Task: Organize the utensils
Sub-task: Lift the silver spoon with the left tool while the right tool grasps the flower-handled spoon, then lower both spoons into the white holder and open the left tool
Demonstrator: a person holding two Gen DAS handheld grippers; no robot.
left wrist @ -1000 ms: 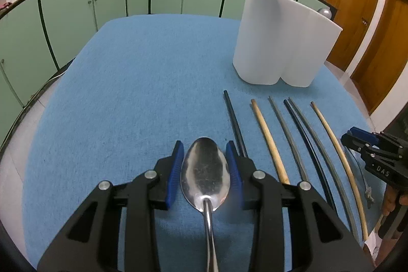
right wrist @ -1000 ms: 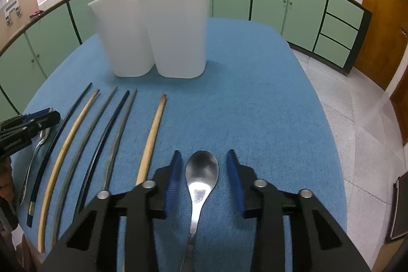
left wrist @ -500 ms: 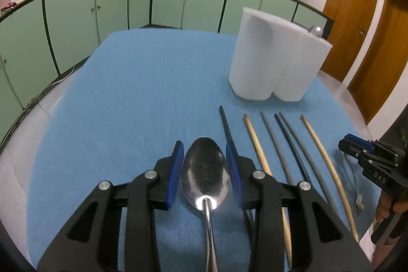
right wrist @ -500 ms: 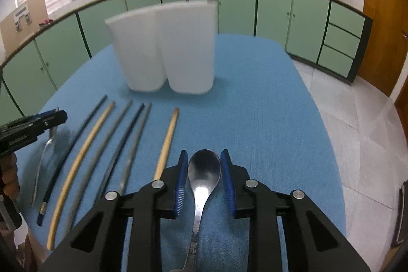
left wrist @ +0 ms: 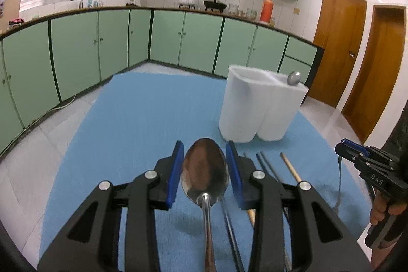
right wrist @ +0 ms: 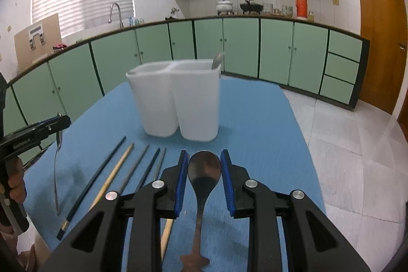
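My left gripper (left wrist: 204,168) is shut on a large metal spoon (left wrist: 204,172) and holds it lifted off the blue table. My right gripper (right wrist: 204,176) is shut on a smaller metal spoon (right wrist: 204,171), also lifted. A white two-compartment holder (left wrist: 257,111) stands ahead; it also shows in the right wrist view (right wrist: 178,103). One spoon (right wrist: 217,60) stands in its right compartment. Several chopsticks (right wrist: 122,170), black, grey and wooden, lie in a row on the table in front of the holder. The left gripper shows at the left of the right wrist view (right wrist: 60,125), the spoon hanging from it.
The blue table cloth (left wrist: 142,119) ends at a rounded edge with tiled floor (right wrist: 357,144) beyond. Green kitchen cabinets (left wrist: 102,47) run behind. Wooden doors (left wrist: 357,47) stand at the right.
Both grippers have risen from the table with their spoons and tilted up. The right gripper closed on its spoon. The holder now sits lower in both views.
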